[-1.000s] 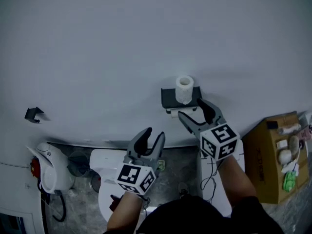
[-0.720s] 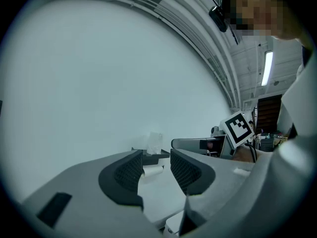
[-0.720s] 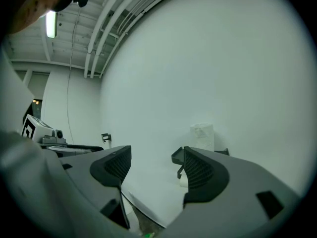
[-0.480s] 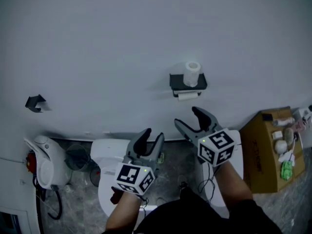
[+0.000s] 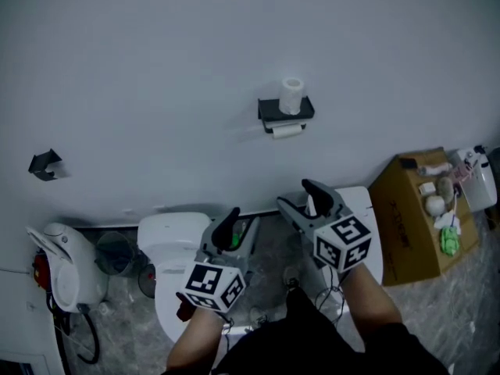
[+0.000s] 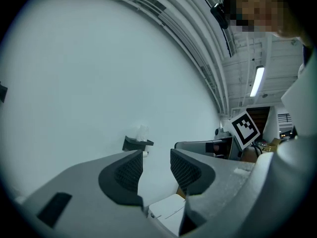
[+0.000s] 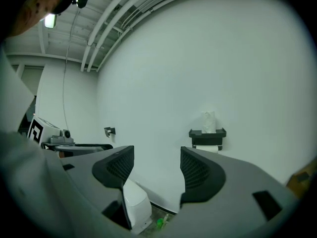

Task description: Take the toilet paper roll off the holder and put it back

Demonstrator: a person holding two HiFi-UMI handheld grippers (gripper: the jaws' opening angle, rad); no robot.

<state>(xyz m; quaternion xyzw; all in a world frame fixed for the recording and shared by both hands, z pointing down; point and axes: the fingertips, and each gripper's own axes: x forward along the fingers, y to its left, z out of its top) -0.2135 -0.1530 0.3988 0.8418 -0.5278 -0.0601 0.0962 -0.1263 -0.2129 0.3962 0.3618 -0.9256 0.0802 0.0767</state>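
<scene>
Since the toilet paper roll (image 5: 292, 96) stands atop the holder (image 5: 286, 112), well apart from the spread left claw (image 5: 244, 219) and the right claw (image 5: 295, 194), whose open, empty jaws just narrowed slightly, approach level and pinch softly.

A toilet room under an industrial ceiling: a white toilet (image 5: 168, 237) at 7 o'clock on a grey stone-look floor (image 5: 273, 248), a black paper holder (image 5: 286, 110) on the bare white wall (image 5: 195, 69) at 12, a cluttered cardboard box (image 5: 406, 217) at 4, and exposed pipes (image 6: 198, 33) and a tube light (image 6: 257, 81) overhead.
</scene>
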